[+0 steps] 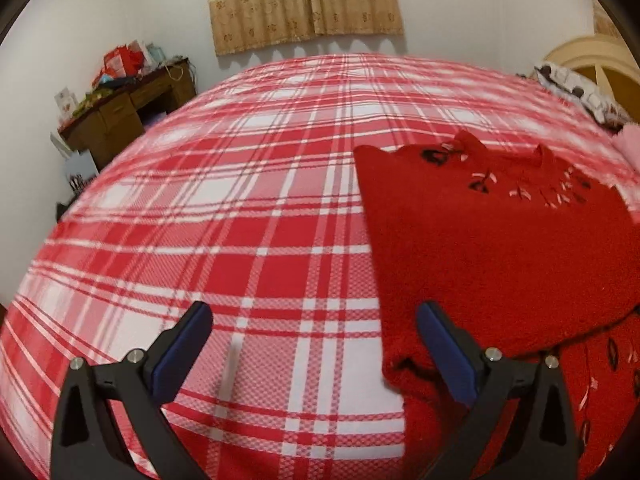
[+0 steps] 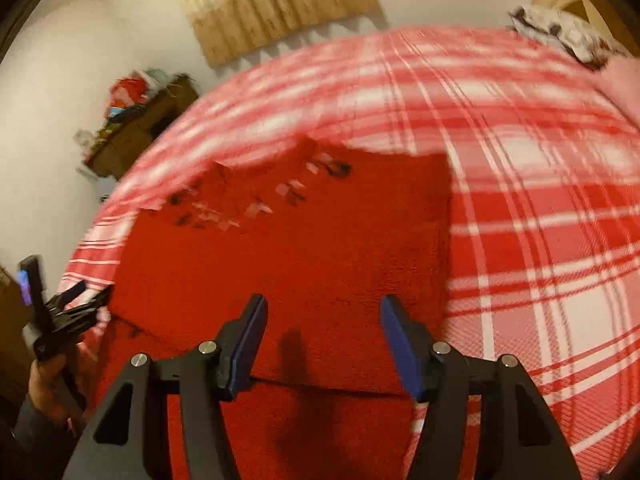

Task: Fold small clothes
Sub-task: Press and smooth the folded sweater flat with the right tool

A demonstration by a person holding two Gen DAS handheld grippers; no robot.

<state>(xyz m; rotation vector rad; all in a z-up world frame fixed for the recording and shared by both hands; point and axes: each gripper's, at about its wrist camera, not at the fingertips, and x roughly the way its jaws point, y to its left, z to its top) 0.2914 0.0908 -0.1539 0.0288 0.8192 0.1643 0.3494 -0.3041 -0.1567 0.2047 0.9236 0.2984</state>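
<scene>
- Your left gripper has its jaws spread very wide, with nothing between them but the checked blanket.
- The red sweater lies flat on the blanket. Its near left corner sits right by your left gripper's right jaw, and the rest spreads away to the right of that jaw.
- Your right gripper has its jaws partly open, not pinching anything. The red sweater fills the space under and ahead of them, with a folded edge just below the jaws.
- Small white and dark patterns dot the sweater far ahead of the jaws.
- The bed takes up most of the room. Its red and white blanket stretches far ahead of both grippers.
- Beyond the jaws, a tan curtain hangs on the white wall.
- Far off to the left of the jaws stands a brown desk piled with stuff.
- Far off to the right lies a spotted pillow.
- In the right wrist view, your hand holds the other gripper at the far left.
</scene>
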